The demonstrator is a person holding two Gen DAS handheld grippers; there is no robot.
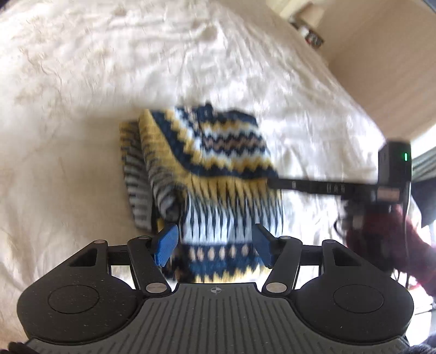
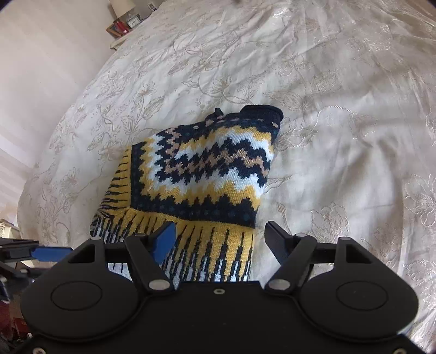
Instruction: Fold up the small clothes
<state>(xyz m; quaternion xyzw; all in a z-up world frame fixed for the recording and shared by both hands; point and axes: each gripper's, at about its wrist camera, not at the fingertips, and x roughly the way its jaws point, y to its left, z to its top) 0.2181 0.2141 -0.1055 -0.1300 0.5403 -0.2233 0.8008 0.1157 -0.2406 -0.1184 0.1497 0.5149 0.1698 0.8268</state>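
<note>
Knit sweater point(image 2: 207, 174) folded | both tools point(image 1: 215, 245) point(image 2: 222, 239) released | floral bedspread point(image 2: 327, 81) sharp only right view

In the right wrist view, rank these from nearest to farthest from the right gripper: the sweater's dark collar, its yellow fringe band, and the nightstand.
1. Yellow fringe band: just ahead of the open right gripper, between its fingers.
2. Dark collar: the sweater's far end, mid-bed.
3. Nightstand: top left, beyond the bed's edge, by the wall.
</note>
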